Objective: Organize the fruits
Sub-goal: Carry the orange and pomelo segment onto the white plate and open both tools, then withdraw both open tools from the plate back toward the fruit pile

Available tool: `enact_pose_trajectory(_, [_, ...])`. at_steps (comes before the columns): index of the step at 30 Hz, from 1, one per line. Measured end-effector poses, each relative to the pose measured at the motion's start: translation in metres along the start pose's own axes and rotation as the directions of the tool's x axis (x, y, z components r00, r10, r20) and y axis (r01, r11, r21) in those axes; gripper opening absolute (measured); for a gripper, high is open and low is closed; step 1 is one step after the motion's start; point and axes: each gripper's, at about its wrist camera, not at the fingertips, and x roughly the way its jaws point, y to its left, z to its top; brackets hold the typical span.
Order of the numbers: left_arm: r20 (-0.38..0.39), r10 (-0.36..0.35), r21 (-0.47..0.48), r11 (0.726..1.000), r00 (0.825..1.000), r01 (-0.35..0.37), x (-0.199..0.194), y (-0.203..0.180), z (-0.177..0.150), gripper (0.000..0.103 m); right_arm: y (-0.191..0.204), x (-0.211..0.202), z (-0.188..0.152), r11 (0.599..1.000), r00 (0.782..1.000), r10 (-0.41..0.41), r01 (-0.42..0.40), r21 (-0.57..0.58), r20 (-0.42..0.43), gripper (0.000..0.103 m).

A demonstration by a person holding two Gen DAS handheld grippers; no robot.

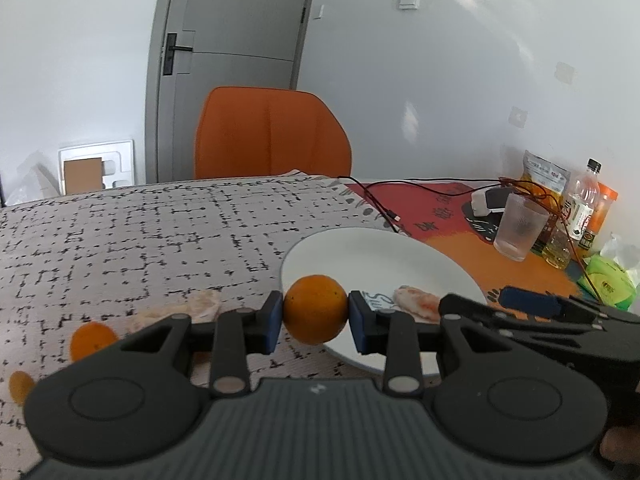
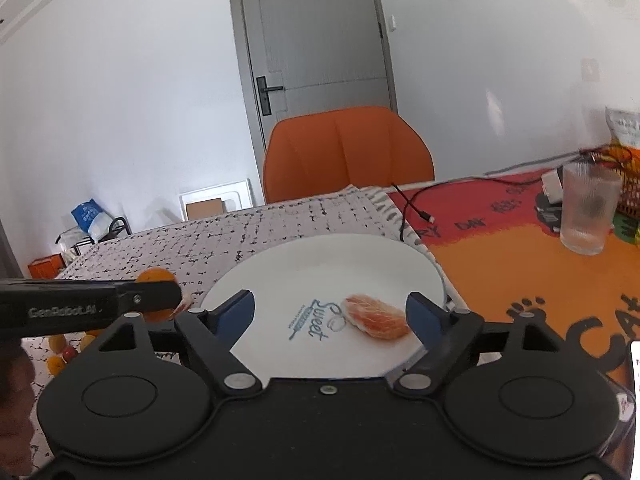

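My left gripper (image 1: 316,314) is shut on an orange (image 1: 315,309) and holds it over the left rim of the white plate (image 1: 384,256). A peeled citrus segment (image 1: 416,301) lies on the plate; it also shows in the right wrist view (image 2: 376,317). My right gripper (image 2: 334,314) is open and empty, just above the near part of the plate (image 2: 320,264), with the segment between its fingers. Another orange (image 1: 93,340), a small one (image 1: 20,387) and peeled segments (image 1: 188,310) lie on the tablecloth at the left.
An orange chair (image 1: 272,140) stands behind the table. A ribbed glass (image 1: 519,227), bottles (image 1: 582,200), snack bags and a green tissue pack (image 1: 608,284) crowd the right back. A black cable (image 1: 380,204) runs across the red mat. Small fruits (image 2: 60,354) lie at the far left.
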Motion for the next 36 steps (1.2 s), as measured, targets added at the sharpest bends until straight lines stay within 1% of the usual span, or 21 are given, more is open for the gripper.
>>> enact_pose_trajectory(2, [-0.003, -0.007, 0.003, 1.000, 1.000, 0.007, 0.003, -0.003, 0.001, 0.033, -0.004, -0.003, -0.001, 1.000, 1.000, 0.002, -0.002, 0.017, -0.002, 0.083])
enact_pose_trajectory(5, [-0.004, -0.021, 0.013, 1.000, 1.000, 0.021, 0.006, -0.009, 0.002, 0.034, -0.011, -0.004, -0.002, 0.999, 1.000, 0.002, -0.002, 0.044, -0.004, 0.087])
enact_pose_trajectory(9, [0.002, -0.040, 0.020, 0.999, 0.999, 0.040, 0.011, -0.017, 0.006, 0.034, -0.018, -0.005, -0.004, 0.998, 1.000, -0.008, 0.008, 0.066, -0.006, 0.088])
enact_pose_trajectory(10, [0.001, -0.038, 0.022, 0.999, 0.999, 0.038, 0.013, -0.019, 0.007, 0.034, -0.019, -0.006, -0.004, 0.997, 1.000, -0.009, 0.009, 0.074, -0.009, 0.088])
enact_pose_trajectory(13, [0.028, -0.011, 0.021, 1.000, 1.000, 0.011, 0.011, -0.021, 0.010, 0.038, -0.022, -0.006, -0.005, 0.996, 1.000, -0.014, 0.015, 0.085, -0.011, 0.092])
enact_pose_trajectory(15, [0.030, 0.002, 0.005, 1.000, 1.000, -0.002, 0.008, -0.018, 0.012, 0.048, -0.020, -0.006, -0.006, 0.996, 1.000, -0.019, 0.020, 0.082, -0.013, 0.094])
enact_pose_trajectory(16, [0.031, 0.013, -0.009, 1.000, 0.999, -0.013, 0.006, -0.015, 0.012, 0.058, -0.020, -0.006, -0.006, 0.996, 1.000, -0.014, 0.015, 0.084, -0.013, 0.095])
enact_pose_trajectory(17, [0.036, 0.023, -0.018, 1.000, 0.999, -0.023, 0.003, -0.012, 0.012, 0.065, -0.019, -0.007, -0.006, 0.996, 1.000, -0.009, 0.010, 0.090, -0.011, 0.098])
enact_pose_trajectory(18, [0.044, 0.034, -0.023, 0.999, 0.998, -0.033, -0.001, -0.009, 0.012, 0.068, -0.019, -0.007, -0.006, 0.995, 1.000, -0.010, 0.010, 0.097, -0.005, 0.103])
enact_pose_trajectory(20, [0.058, 0.063, -0.021, 0.998, 0.996, -0.062, -0.008, -0.003, 0.011, 0.082, -0.016, -0.008, -0.006, 0.995, 1.000, -0.021, 0.019, 0.103, 0.015, 0.103])
enact_pose_trajectory(24, [0.065, 0.121, -0.031, 0.992, 0.991, -0.119, -0.020, 0.011, 0.008, 0.088, -0.008, -0.007, -0.005, 0.995, 0.999, -0.038, 0.037, 0.088, 0.014, 0.103])
enact_pose_trajectory(28, [0.067, 0.154, -0.070, 0.986, 0.986, -0.149, -0.034, 0.027, 0.005, 0.094, -0.002, -0.009, -0.004, 0.996, 0.999, -0.038, 0.036, 0.086, 0.028, 0.103])
enact_pose_trajectory(31, [0.075, 0.179, -0.082, 0.981, 0.981, -0.173, -0.045, 0.036, 0.003, 0.096, 0.002, -0.008, -0.004, 0.995, 0.999, -0.037, 0.035, 0.093, 0.022, 0.103])
enact_pose_trajectory(34, [0.070, 0.220, -0.100, 0.972, 0.973, -0.212, -0.054, 0.043, 0.002, 0.098, 0.007, -0.010, -0.003, 0.995, 0.999, -0.040, 0.038, 0.090, 0.025, 0.103])
enact_pose_trajectory(36, [0.077, 0.227, -0.107, 0.970, 0.971, -0.218, -0.062, 0.047, -0.001, 0.098, 0.011, -0.013, -0.003, 0.996, 0.999, -0.035, 0.032, 0.089, 0.036, 0.103])
